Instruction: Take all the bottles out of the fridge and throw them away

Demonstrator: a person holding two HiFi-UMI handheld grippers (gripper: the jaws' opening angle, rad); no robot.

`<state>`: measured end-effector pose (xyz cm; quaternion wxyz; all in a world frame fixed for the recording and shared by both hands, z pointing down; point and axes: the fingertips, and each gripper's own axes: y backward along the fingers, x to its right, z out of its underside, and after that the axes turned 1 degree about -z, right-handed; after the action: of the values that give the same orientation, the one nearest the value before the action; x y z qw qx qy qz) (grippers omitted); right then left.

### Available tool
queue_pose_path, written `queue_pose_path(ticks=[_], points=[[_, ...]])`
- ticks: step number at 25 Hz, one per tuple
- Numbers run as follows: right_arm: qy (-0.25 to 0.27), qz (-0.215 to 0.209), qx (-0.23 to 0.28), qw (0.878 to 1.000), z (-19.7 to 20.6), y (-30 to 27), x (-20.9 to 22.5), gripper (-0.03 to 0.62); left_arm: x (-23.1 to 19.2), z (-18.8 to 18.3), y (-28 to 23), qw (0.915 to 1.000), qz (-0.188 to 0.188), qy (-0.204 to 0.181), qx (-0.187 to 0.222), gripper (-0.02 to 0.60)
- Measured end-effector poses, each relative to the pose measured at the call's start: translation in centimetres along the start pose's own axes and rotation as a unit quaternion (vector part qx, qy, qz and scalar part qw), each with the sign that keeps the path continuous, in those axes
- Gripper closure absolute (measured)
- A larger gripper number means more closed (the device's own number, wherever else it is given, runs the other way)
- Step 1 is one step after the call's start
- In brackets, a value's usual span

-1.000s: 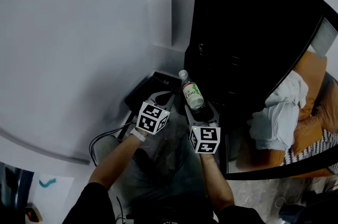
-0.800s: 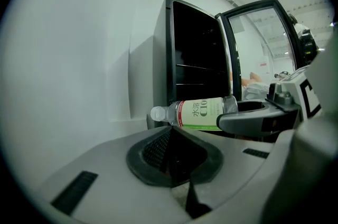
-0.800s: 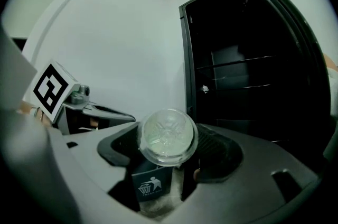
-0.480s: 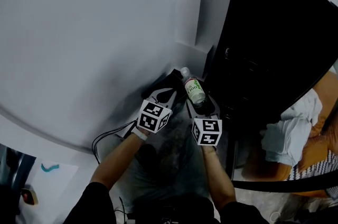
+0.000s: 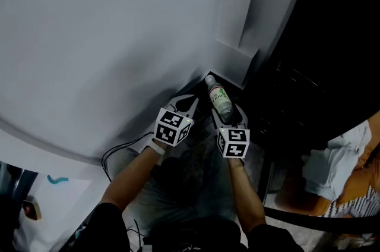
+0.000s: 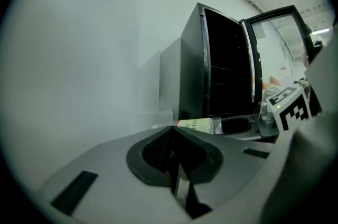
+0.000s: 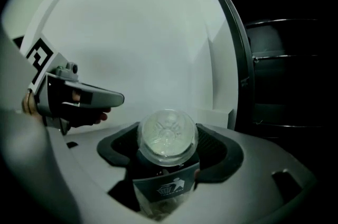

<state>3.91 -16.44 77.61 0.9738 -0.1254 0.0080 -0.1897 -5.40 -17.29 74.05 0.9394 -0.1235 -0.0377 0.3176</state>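
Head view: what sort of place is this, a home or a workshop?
Probably a lived-in indoor room, seen at a corner by a plain white wall. A tall black fridge stands there, and what looks like an orange upholstered seat draped with white cloth is beside it.

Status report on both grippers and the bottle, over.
Left hand-held gripper shut, empty. Right hand-held gripper shut on the bottle, held outside the fridge. Fridge open to the right; nothing seen blocking.
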Motion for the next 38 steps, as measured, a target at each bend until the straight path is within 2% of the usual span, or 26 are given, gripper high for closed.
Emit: queue_pose_path(ticks=[5,10,17,25,35,38], points=[[-0.009,-0.005,-0.071,0.997,4.4,-4.5,-0.1,0.269,-1.7,0.7,-0.2,1.0,-0.006,0.005,-0.006,0.581],[-0.014,-0.024,-0.146,0.989,8.7,-8.2,-1.0,0.269,-3.3,2.1,-0.8,0.9997,-0.007,0.011,-0.022,0.581],[-0.019,-0.054,-0.188,0.981,12.1,-12.3,-3.2,0.267,-4.9,2.9,-2.0,0.9995,0.0,0.014,-0.03,0.581],[-0.016,-0.063,-0.18,0.982,11.8,-13.5,-4.2,0.269,-4.6,2.1,-2.6,0.9998,0.011,0.007,-0.017,0.581],[-0.017,-0.054,-0.112,0.992,6.3,-11.4,-3.3,0.274,-3.6,1.1,-2.5,0.9998,0.016,0.003,-0.009,0.581],[-0.023,-0.047,-0.09,0.995,4.7,-9.9,-2.6,0.329,-2.7,0.7,-2.5,0.9997,0.022,0.001,-0.004,0.581]])
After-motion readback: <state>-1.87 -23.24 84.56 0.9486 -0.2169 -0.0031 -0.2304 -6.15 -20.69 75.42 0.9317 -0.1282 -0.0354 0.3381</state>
